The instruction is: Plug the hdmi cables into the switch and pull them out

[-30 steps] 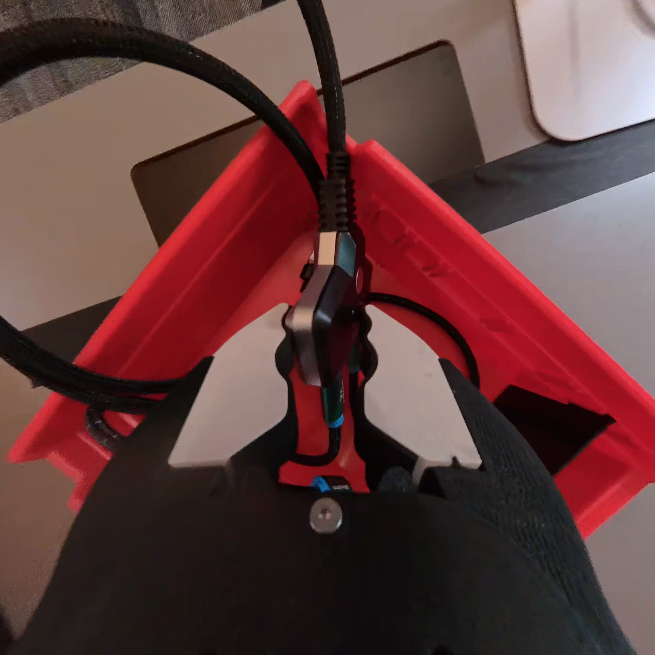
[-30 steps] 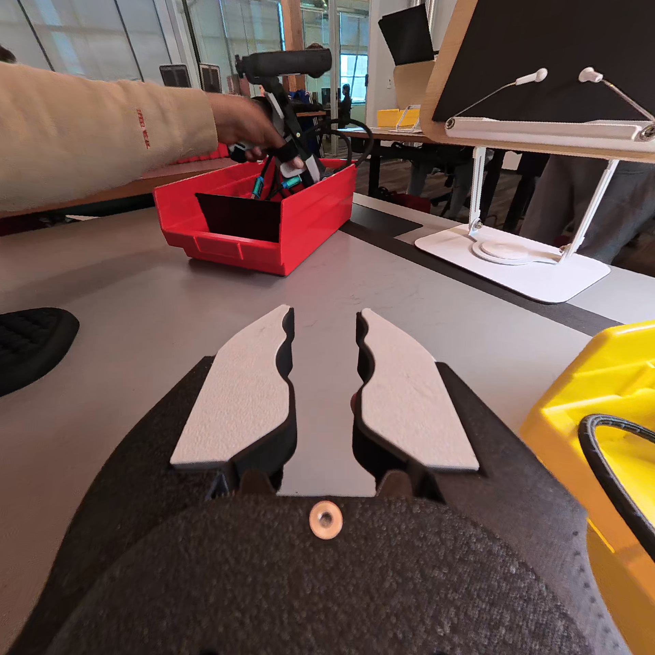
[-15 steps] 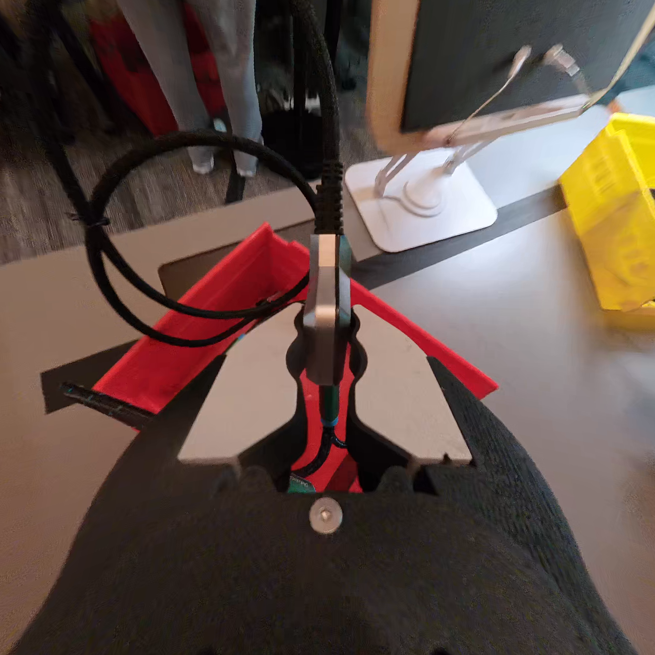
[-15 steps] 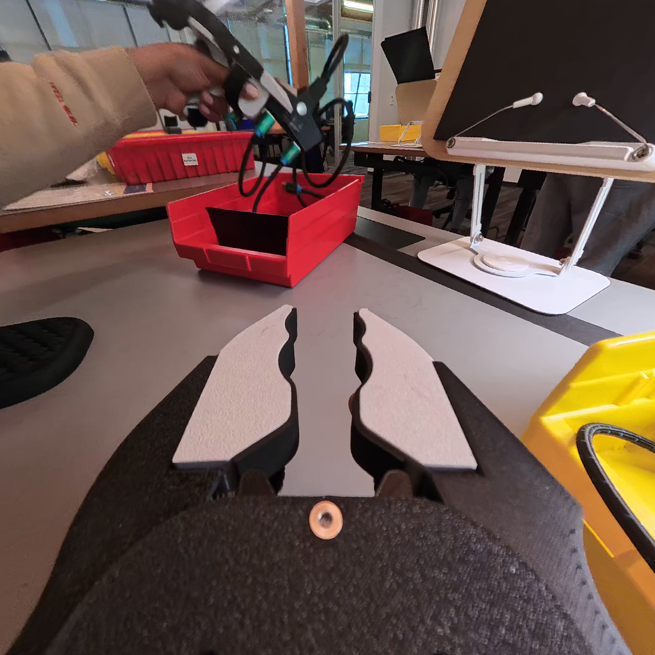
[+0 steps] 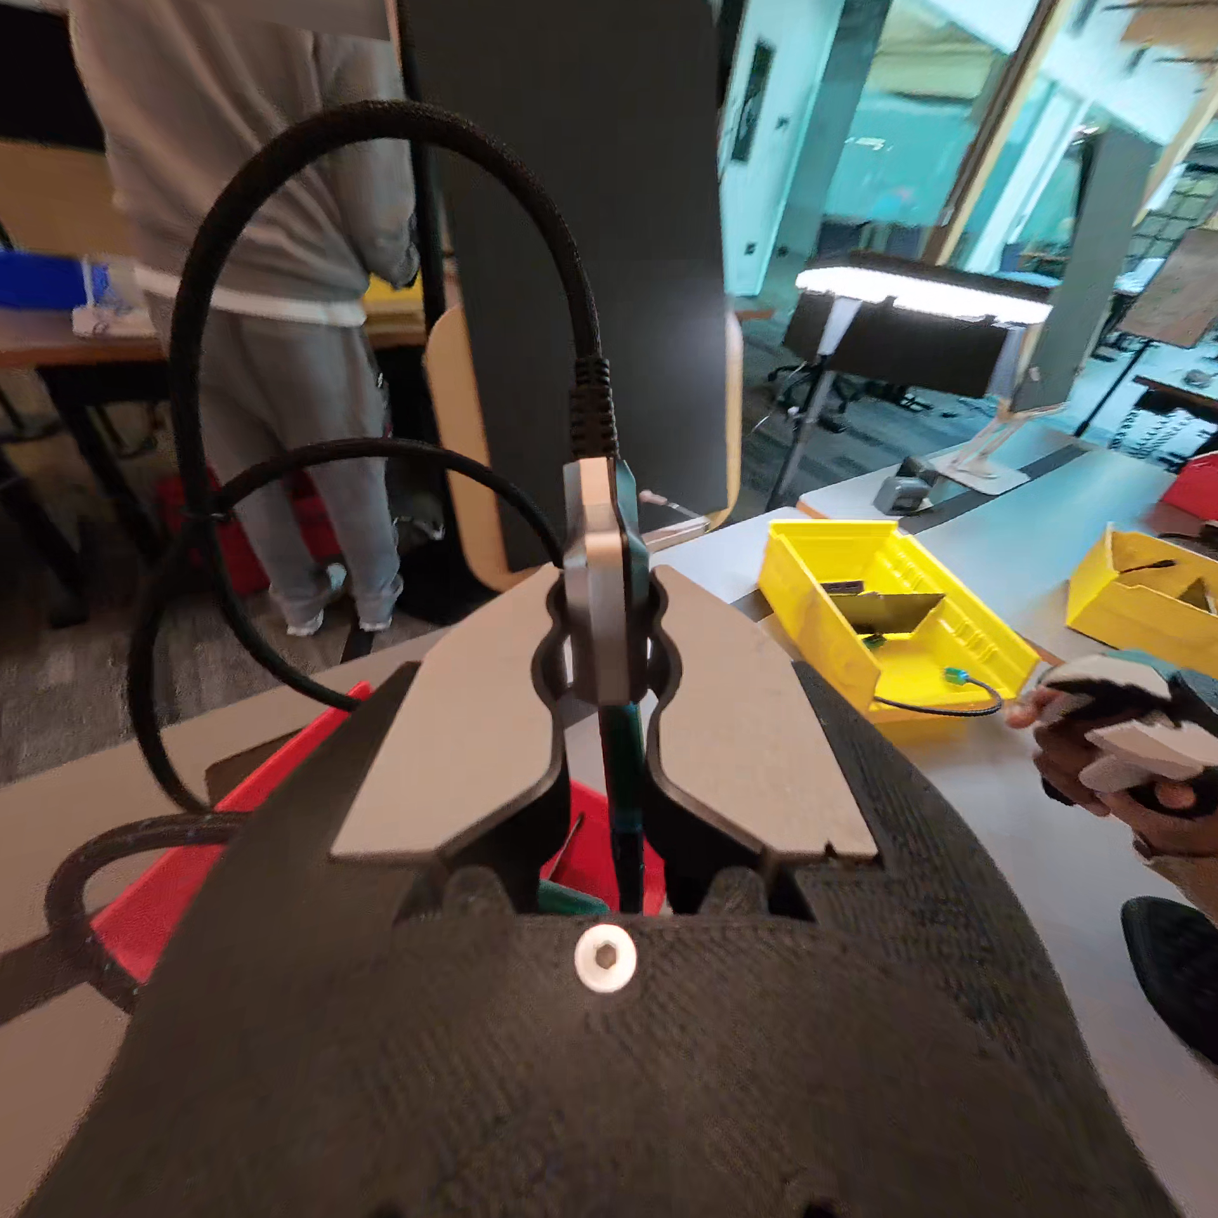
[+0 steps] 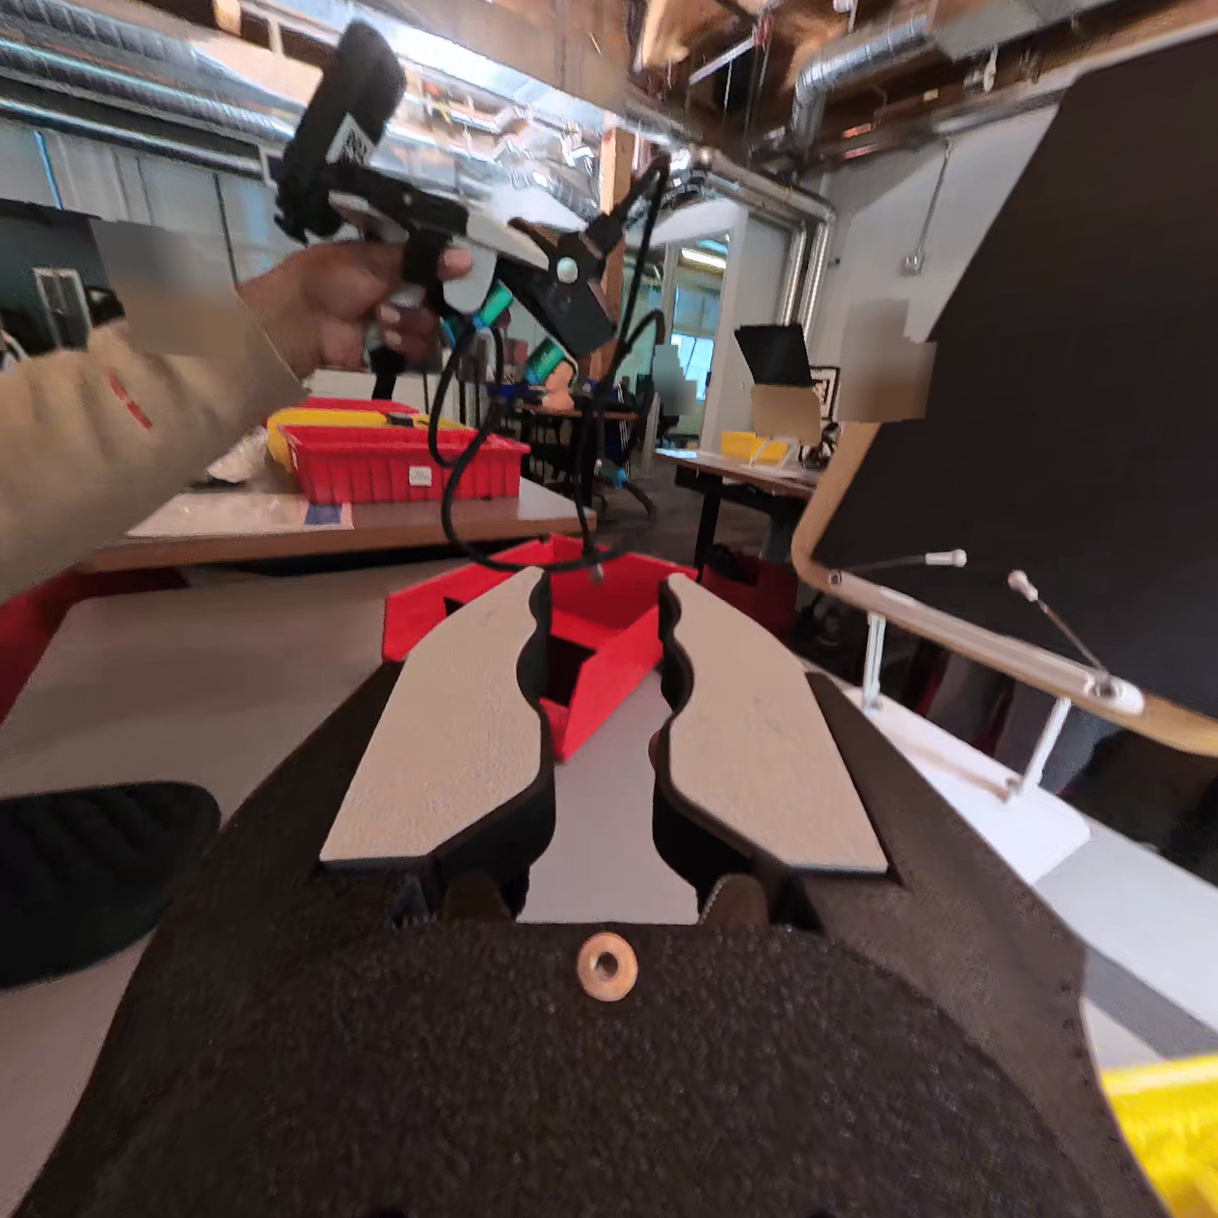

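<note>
1. desk (image 5: 988, 811): grey top, carries a red bin (image 6: 593, 633) at its far side and a yellow bin (image 5: 890, 633) off to the right.
2. red bin: sits directly under the lifted load; cable slack dangles down to its rim. Whether anything lies inside it I cannot tell.
3. yellow bin: a thin cable with a green plug (image 5: 954, 675) lies in it, end trailing over the near edge.
4. left hand-held gripper (image 5: 603, 633): raised high above the red bin, fingers closed tight on the switch (image 5: 596, 593).
5. right hand-held gripper (image 6: 603, 652): low over the desk, fingers partly apart, nothing between them.
6. switch: small grey metal body held edge-on, thick braided black cable (image 5: 369, 132) looping out of its top, thinner green-plugged leads hanging below.
7. Step, judged: switch just picked up, no plugging begun. Next move likely needs the right hand-held gripper to take a plug and line it up with a port while the left holds steady.
</note>
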Demonstrator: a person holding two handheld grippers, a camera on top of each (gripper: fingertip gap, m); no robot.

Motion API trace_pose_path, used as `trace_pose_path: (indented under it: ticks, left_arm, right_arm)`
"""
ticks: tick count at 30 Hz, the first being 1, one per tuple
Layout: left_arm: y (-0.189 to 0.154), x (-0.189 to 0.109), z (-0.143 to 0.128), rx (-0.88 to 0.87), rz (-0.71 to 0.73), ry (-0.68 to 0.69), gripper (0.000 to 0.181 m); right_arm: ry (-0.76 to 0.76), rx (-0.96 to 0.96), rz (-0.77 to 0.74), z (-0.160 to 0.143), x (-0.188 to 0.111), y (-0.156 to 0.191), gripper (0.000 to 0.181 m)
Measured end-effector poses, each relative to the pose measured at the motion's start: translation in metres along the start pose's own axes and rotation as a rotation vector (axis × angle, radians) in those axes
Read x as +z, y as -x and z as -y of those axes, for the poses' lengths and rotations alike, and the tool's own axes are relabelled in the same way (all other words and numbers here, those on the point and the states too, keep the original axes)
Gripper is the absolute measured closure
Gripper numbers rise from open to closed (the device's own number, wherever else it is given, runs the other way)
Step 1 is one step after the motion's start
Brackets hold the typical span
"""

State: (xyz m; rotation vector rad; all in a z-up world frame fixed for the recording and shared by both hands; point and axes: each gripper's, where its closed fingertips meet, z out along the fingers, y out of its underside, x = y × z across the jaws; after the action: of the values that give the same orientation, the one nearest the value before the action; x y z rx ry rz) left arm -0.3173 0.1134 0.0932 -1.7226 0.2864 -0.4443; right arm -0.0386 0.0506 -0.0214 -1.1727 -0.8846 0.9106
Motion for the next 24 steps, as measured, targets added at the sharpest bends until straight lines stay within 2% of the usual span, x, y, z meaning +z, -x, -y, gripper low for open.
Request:
trace_pose_path:
  ticks: [4, 7, 12, 17, 20, 24]
  left_arm:
    - [-0.052, -0.005, 0.009, 0.054, -0.095, -0.096, 0.160]
    - [-0.084, -0.007, 0.008, 0.064, -0.169, -0.171, 0.160]
    - [-0.137, -0.004, -0.012, 0.001, -0.360, -0.310, 0.160]
    - [-0.176, 0.024, -0.063, -0.013, -0.515, -0.365, 0.160]
    - [-0.190, 0.052, -0.091, -0.016, -0.581, -0.264, 0.160]
    - [-0.215, 0.068, -0.113, 0.025, -0.659, -0.212, 0.160]
  right_arm:
    - [-0.072, 0.014, 0.051, 0.046, 0.013, 0.004, 0.149]
    - [-0.108, 0.050, 0.090, 0.060, 0.013, 0.007, 0.149]
    - [-0.043, 0.027, 0.095, 0.043, 0.007, 0.000, 0.150]
    - [-0.036, 0.013, 0.079, 0.049, -0.001, -0.006, 0.153]
    - [0.033, -0.051, 0.069, 0.043, -0.001, -0.004, 0.155]
    - [0.117, -0.029, 0.076, 0.025, 0.006, -0.005, 0.152]
